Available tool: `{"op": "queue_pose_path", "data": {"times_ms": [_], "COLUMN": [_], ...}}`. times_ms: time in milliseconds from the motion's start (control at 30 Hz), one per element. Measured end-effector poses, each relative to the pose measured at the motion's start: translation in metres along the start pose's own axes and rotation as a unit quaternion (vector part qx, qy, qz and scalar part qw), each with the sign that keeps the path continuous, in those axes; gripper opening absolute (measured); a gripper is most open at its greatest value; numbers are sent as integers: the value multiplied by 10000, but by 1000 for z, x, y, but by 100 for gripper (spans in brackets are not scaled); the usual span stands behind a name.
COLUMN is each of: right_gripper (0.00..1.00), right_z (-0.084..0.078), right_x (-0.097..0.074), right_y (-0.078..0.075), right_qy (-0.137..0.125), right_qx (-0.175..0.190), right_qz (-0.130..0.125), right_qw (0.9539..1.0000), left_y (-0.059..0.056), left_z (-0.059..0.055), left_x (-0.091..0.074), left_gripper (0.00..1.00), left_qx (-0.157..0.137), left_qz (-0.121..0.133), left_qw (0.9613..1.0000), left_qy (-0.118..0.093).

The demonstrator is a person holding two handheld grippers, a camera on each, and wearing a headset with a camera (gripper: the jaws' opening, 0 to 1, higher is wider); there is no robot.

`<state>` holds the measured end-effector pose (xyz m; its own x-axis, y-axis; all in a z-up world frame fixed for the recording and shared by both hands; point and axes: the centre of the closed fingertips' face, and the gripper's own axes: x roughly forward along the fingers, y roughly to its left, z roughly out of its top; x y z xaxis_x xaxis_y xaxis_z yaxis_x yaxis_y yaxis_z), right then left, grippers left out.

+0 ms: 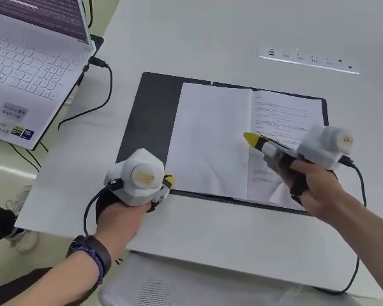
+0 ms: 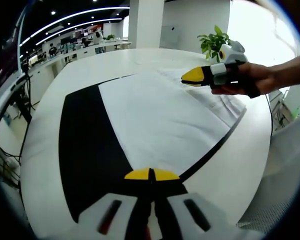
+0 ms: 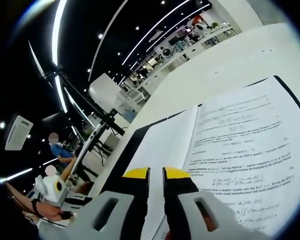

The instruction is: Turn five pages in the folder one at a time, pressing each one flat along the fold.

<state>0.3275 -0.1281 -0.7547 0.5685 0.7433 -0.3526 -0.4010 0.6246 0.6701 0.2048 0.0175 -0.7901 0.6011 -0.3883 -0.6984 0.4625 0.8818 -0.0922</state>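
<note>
The folder (image 1: 150, 108) lies open on the white table, its black inner cover on the left. A blank white page (image 1: 207, 137) lies turned over to the left, and a printed page (image 1: 287, 118) lies on the right. My right gripper (image 1: 249, 138) is shut, its yellow tips just over the fold between the two pages (image 3: 156, 172). Near the folder's front left corner is my left gripper (image 1: 168, 182), shut with nothing in it, pointing across the black cover (image 2: 151, 174). The right gripper (image 2: 195, 76) also appears in the left gripper view, above the far side of the blank page (image 2: 155, 115).
A white laptop (image 1: 25, 57) sits at the back left, with a black cable (image 1: 99, 95) trailing toward the folder. A power strip (image 1: 309, 60) is set into the table at the back right. The table's near edge and a grey chair seat (image 1: 198, 280) lie below.
</note>
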Motion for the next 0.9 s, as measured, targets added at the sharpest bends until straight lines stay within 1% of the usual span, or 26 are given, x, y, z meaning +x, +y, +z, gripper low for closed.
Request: {"op": "queue_pose_path", "data": {"times_ms": [100,167,233,267,300,333,367,467,567,633,767,833,900], "right_gripper": [6,4,3,0,0,0,0,0,0,0,0,0,0], "right_z": [2,3,2,2,4,5,5,5,7,10,18,22,26], "right_x": [7,12,16,16,16,18,18,18,20,22,26,29,32], "right_y": [-9,-15,-23,-24,-26,-24,-24,-16,-11,-10,-11,-12,-13], "right_qy": [-30,-92,-85,-91,-139,-162,-152,-193,-251,-327,-501,-590,-645], "right_qx": [136,299,335,336,366,417,392,342,343,419,531,521,545], "right_qz": [-113,-158,-238,-230,-257,-199,-200,-172,-159,-151,-221,-275,-300], "right_qw": [9998,9994,9991,9991,9989,9988,9989,9991,9990,9985,9971,9965,9960], "left_y": [0,1,2,1,1,1,1,0,1,1,0,1,1], "left_z": [0,-1,-1,-1,-1,-1,-1,-1,-1,-1,-2,-2,-2], "left_x": [1,1,1,1,1,1,2,1,2,2,3,3,4], "left_gripper": [0,0,0,0,0,0,0,0,0,0,0,0,0], "left_qx": [53,-39,-119,-126,-121,-105,-82,18,-37,-23,38,63,12], "left_qz": [19,0,-17,-20,-21,-13,3,62,28,2,-14,-12,-2], "left_qw": [10000,10000,9999,9999,9999,9999,9999,9999,10000,10000,10000,10000,10000], "left_qy": [-1,-25,-48,-53,-56,-61,-66,-83,-84,-69,-48,-48,-60]}}
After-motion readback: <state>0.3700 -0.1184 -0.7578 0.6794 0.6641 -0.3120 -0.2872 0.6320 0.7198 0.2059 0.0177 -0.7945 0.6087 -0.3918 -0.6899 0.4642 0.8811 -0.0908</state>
